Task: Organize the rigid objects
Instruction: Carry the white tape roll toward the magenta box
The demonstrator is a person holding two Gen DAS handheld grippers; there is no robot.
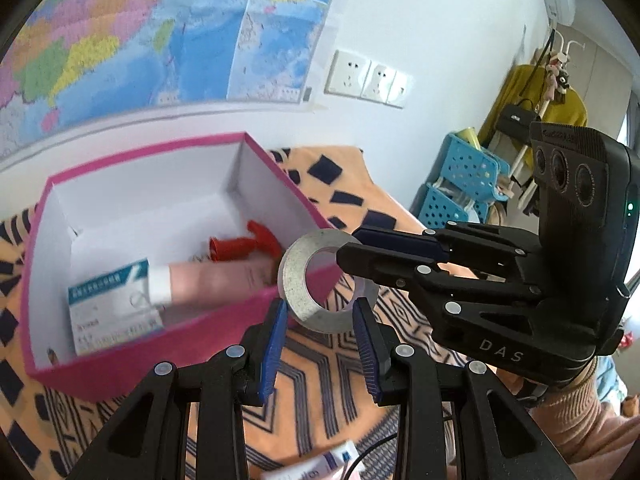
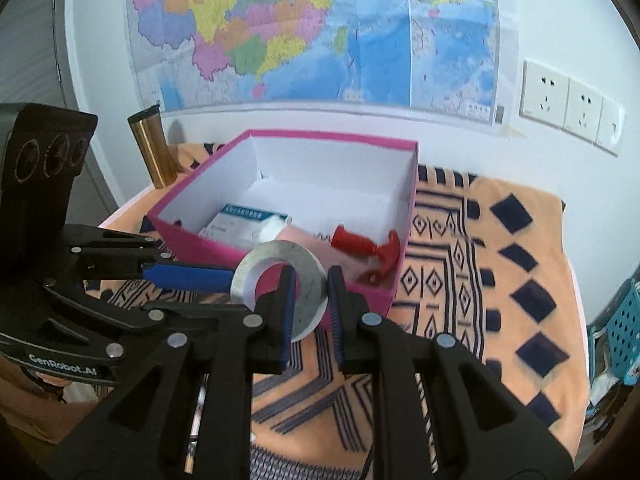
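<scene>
Fingers of both grippers meet on one grey metal ring [image 1: 316,280], held in the air just in front of the near wall of a pink box [image 1: 120,364]; the right gripper [image 2: 310,312] has one finger threaded through the ring's hole and the other outside the rim, so it pinches the band between them; the left gripper [image 1: 322,344] sits with its blue pads either side of the ring's lower edge, seemingly closed on it or close to it, though whether both pads press the metal is hard to tell; judging by this two-handed hold, the ring is being steadied or passed from one gripper to the other before going into the box; the box stands on a table under an orange patterned cloth [image 2: 500,280]; inside it lie a red plastic tool [image 2: 364,246], a pink tube [image 1: 216,280] and a small white-and-teal carton [image 1: 108,300]; a gold tumbler [image 2: 154,148] stands behind the box's left corner; a map [image 2: 312,28] hangs on the wall beyond.
</scene>
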